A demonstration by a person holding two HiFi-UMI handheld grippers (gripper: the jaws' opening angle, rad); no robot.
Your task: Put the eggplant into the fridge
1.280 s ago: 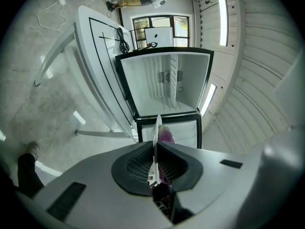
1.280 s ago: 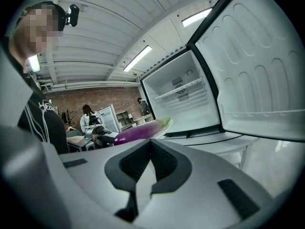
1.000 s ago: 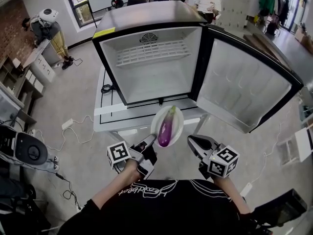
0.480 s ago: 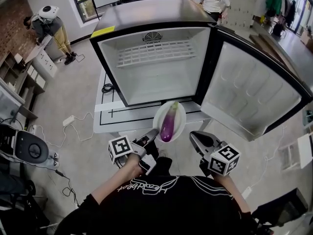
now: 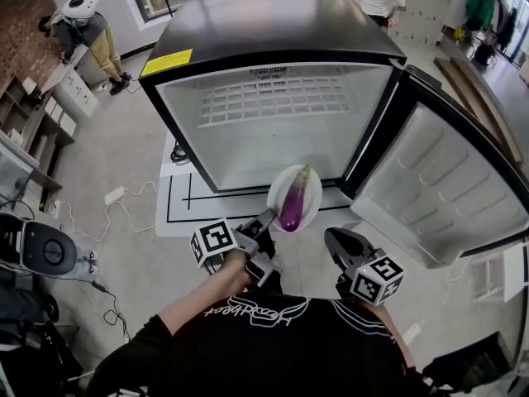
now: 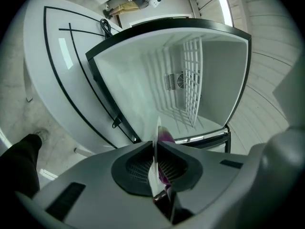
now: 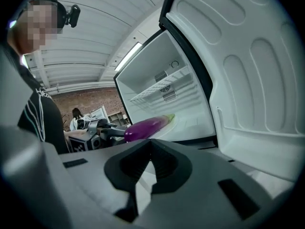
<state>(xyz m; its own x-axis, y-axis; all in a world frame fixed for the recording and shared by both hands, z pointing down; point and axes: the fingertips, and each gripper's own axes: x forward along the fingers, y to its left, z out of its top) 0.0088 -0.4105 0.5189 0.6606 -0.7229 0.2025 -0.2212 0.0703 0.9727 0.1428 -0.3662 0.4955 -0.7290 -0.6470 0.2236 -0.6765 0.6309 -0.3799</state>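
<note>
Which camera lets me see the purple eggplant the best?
The head view. There the whole eggplant lies on the white plate, which the left gripper pinches by its rim. The right gripper view shows it sideways, with its lower edge hidden. The left gripper view shows only a purple sliver beside the plate's edge.

Glossy purple elongated eggplant [image 5: 293, 204], green stem end toward the fridge, lies lengthwise on a round white plate [image 5: 311, 198]. Plate is in the air just in front of the fridge opening's lower edge, its near rim clamped by the left gripper [image 5: 269, 217]. Small black-cased fridge [image 5: 273, 23], white inside, upright; white-lined door [image 5: 446, 193] swung wide to the right; white wire shelf [image 5: 277, 99] high inside.
</note>
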